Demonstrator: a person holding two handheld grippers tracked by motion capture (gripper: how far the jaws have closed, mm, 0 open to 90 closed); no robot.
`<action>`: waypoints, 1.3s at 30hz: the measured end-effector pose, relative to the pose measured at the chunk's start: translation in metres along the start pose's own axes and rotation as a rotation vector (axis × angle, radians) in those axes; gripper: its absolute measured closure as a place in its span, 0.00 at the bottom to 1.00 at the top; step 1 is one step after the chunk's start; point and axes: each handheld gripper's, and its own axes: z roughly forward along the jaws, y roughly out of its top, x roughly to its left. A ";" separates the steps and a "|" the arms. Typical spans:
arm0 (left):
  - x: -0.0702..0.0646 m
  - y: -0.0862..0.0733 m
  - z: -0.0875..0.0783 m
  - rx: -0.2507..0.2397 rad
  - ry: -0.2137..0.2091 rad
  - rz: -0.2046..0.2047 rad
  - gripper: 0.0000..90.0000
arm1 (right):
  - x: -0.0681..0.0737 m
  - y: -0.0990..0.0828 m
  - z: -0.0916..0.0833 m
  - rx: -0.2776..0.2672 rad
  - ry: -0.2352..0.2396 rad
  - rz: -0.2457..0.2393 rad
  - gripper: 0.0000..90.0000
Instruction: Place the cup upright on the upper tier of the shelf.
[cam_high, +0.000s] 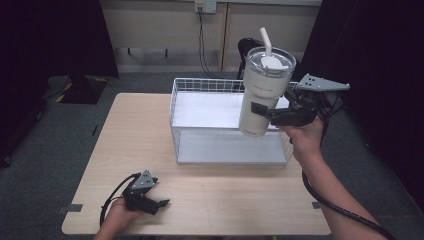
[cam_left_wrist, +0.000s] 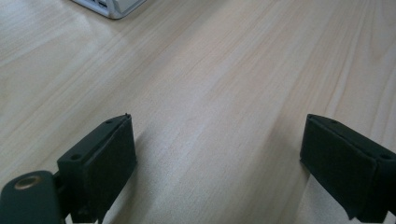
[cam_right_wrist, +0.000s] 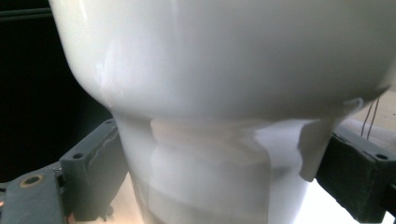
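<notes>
A tall white tumbler (cam_high: 261, 90) with a clear lid and a white straw hangs in the air over the right part of a white wire basket (cam_high: 210, 86). My right gripper (cam_high: 261, 111) is shut on its lower body, and the right gripper view shows the white tumbler (cam_right_wrist: 219, 93) squeezed between the two black jaws. My left gripper (cam_high: 161, 203) rests low over the wooden table (cam_high: 135, 135) near its front left edge. It is open, with bare wood (cam_left_wrist: 219, 116) between its pads.
The basket stands at the table's back centre, and a corner of the basket (cam_left_wrist: 112, 7) shows in the left gripper view. Dark curtains hang at both sides. A black cable (cam_high: 202, 35) runs down the back wall.
</notes>
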 end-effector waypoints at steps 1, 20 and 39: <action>0.000 0.000 0.000 0.000 0.000 0.000 0.11 | 0.000 0.000 0.000 0.000 0.000 0.000 0.11; 0.000 0.000 0.000 0.000 0.001 0.002 0.11 | -0.007 0.007 0.018 -0.011 -0.059 -0.014 0.11; 0.000 0.000 0.000 0.000 0.000 0.002 0.11 | -0.018 0.003 0.035 -0.026 -0.107 -0.002 0.11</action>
